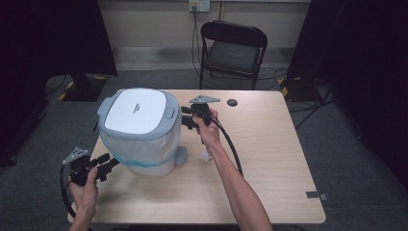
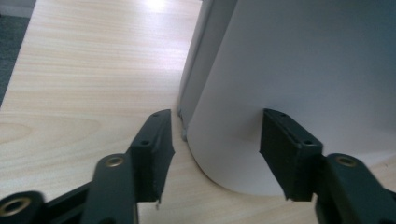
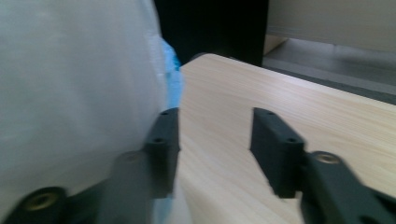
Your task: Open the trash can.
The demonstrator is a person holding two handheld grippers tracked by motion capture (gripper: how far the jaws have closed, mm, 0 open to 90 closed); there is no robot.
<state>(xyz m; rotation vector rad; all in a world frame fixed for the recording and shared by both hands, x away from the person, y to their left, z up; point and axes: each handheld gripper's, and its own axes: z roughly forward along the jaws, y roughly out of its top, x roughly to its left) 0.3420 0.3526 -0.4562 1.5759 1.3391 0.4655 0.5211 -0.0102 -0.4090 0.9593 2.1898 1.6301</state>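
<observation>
A white lidded bin (image 1: 139, 130) lined with a blue-edged plastic bag stands on the left half of the wooden table (image 1: 269, 159). My left gripper (image 1: 108, 163) is open at the bin's lower left, its jaws pointing at the base; in the left gripper view (image 2: 217, 151) the bin's white wall (image 2: 299, 70) sits between and beyond the jaws. My right gripper (image 1: 187, 117) is open beside the bin's upper right rim. In the right gripper view (image 3: 215, 144) the bag-covered side (image 3: 70, 93) presses against the left jaw, and bare table lies between the jaws.
A small grey pedal (image 1: 181, 155) sticks out at the bin's right base, with a small white object (image 1: 206, 156) on the table just beside it. A black round cap (image 1: 232, 102) lies near the far edge. A black folding chair (image 1: 232, 48) stands behind the table.
</observation>
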